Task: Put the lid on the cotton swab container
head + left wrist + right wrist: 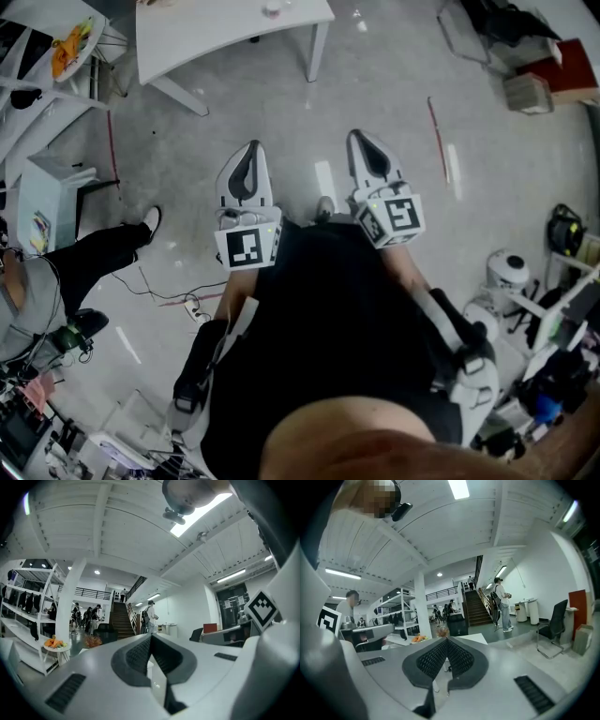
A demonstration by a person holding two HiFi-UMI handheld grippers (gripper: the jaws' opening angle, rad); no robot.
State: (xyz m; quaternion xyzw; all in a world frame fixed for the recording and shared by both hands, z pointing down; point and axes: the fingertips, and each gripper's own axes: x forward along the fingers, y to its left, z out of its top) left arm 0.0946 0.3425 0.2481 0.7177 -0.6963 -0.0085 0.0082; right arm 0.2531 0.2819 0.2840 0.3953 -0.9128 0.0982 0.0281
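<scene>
A: Looking steeply down in the head view: left gripper [250, 155] and right gripper [364, 142] held side by side over bare grey floor [394, 84], both pressed together and empty. White desk [234, 33] well ahead, at the top edge.

B: Any sign of the cotton swab container or its lid?

A: Nothing recognisable as either, on the floor or on the visible part of the desk.

B: And the left gripper view?

A: Pointing level toward a distant staircase [119, 620]. Jaws closed tight, nothing between them.

B: Right gripper view?

A: Much the same: pinched together on nothing, staircase and an office chair [553, 625] beyond. No container, no lid.

B: Risks from here?

A: Probably none to the swabs yet. Likely trouble later: reaching for the lid without spreading the gripper first and knocking it away. Also catching a foot on the cable [169, 295] lying on the floor at lower left.
</scene>
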